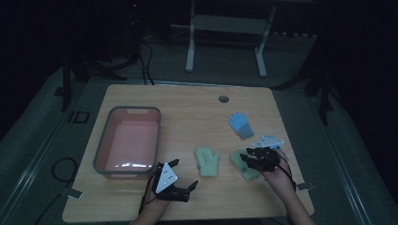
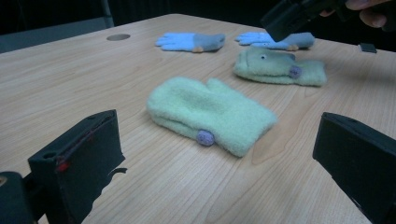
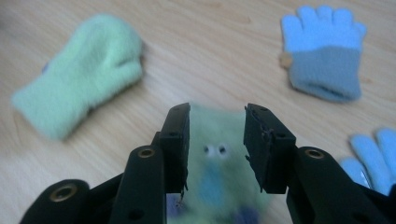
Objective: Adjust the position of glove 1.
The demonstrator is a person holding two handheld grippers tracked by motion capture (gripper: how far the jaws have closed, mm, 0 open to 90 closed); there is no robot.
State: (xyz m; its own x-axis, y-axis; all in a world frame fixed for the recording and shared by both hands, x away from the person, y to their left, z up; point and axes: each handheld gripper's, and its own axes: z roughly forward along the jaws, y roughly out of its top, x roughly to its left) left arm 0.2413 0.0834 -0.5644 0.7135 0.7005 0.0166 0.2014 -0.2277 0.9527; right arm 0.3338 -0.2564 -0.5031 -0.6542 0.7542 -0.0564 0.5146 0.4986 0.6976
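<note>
Green mitten [image 3: 217, 163], blurred, is seen between the part-spread right gripper [image 3: 217, 140]; whether it is pinched cannot be told.

Black two-jaw left gripper [image 1: 183, 174], grey three-cornered plate on top. Right gripper [image 1: 245, 158] matches: black, brass-ringed screw holes, cable trailing.

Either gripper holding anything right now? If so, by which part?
Left gripper: open, nothing held. Right gripper: jaws straddle the light green fleece mitten with googly eyes; whether they grip it cannot be told.

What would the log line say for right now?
left gripper: open, idle | right gripper: jaws around green fleece mitten with eyes, grip unclear | pink plastic bin: empty
</note>
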